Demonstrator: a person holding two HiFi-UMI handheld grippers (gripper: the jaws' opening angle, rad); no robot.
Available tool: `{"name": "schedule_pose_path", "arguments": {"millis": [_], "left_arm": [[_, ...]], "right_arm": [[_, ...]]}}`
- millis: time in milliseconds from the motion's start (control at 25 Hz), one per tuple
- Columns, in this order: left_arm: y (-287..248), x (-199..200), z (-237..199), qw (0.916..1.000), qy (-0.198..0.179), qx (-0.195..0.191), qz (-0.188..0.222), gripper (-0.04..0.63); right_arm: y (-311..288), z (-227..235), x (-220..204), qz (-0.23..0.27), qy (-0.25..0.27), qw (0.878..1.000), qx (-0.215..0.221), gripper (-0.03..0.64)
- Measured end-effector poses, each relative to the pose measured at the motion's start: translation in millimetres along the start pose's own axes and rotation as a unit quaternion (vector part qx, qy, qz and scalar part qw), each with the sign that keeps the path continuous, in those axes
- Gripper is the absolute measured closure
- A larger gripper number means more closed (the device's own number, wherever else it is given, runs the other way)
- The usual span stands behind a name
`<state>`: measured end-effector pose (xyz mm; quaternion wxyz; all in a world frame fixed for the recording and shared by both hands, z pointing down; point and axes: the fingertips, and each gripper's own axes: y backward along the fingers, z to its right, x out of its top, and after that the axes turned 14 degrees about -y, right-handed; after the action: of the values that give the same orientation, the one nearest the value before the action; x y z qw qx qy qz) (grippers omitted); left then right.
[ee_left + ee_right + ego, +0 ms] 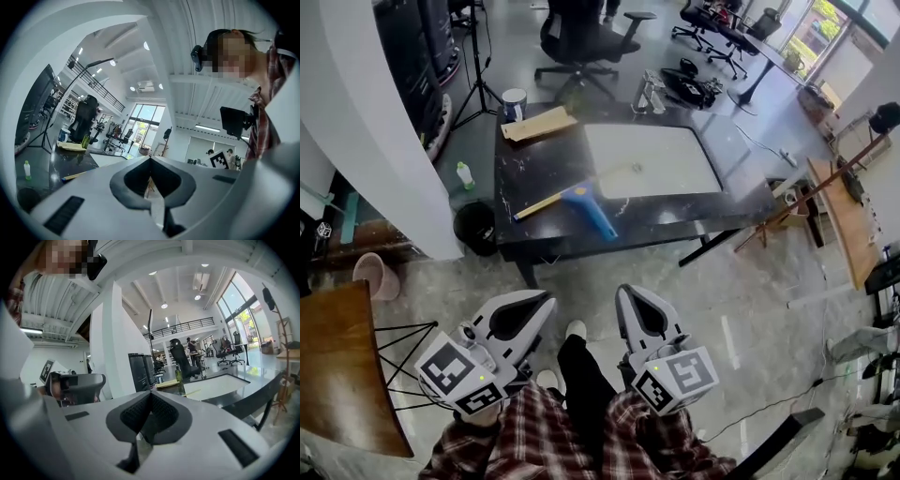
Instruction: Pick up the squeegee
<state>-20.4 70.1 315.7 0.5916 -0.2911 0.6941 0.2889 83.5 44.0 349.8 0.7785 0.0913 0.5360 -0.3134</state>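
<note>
On the tabletop: the squeegee (577, 202) lay flat near the front edge, with its blue handle angled toward the person and its yellow-edged blade reaching left. Nothing touched it.
Tabletop (534, 167): it was dark with pale flecks and stood on the floor ahead of the person.
Board (652, 159): it was white and lay flat just right of the squeegee's head, covering much of the tabletop's right half.
Cardboard (539, 123): it lay at the back left corner, with a can (514, 101) just behind it.
Left hand-held gripper (549, 300): it was held low over the floor, well short of the tabletop. Its jaws were closed tip to tip, with nothing between them.
Right hand-held gripper (622, 289): it was beside the left one and also well apart from the squeegee. Its jaws were closed, with nothing between them.
Floor, left side: a small bottle (466, 174) and a black bin (475, 228) stood by the tabletop's left end, next to a white pillar (375, 122).
Behind the tabletop: a black chair (581, 42) stood there.
Person: plaid sleeves (516, 433) showed at the bottom edge, behind both marker cubes.
</note>
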Motion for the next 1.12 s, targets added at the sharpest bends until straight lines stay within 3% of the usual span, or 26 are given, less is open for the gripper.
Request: {"name": "schedule_pose_path", "arguments": {"millis": [320, 720, 880, 1120], "left_arm": [[-71.9, 18.3, -61.6, 0.9994, -0.012, 0.033, 0.004, 0.586], [-98.1, 18.9, -109.6, 0.9971, -0.001, 0.076, -0.001, 0.586], [-104.6, 19.3, -134.1, 0.9974, 0.005, 0.072, 0.000, 0.586], [-116.3, 27.4, -175.6, 0.9992, 0.011, 0.037, 0.008, 0.586]], "right_arm": [[-70.4, 52.6, 54.9, -0.007, 0.007, 0.999, 0.036, 0.604], [-126.5, 78.9, 73.8, -0.039, 0.005, 0.997, 0.067, 0.604], [-150.2, 78.7, 78.3, -0.042, 0.007, 0.997, 0.064, 0.604], [-191.2, 70.3, 88.0, -0.036, 0.009, 0.998, 0.046, 0.605]]}}
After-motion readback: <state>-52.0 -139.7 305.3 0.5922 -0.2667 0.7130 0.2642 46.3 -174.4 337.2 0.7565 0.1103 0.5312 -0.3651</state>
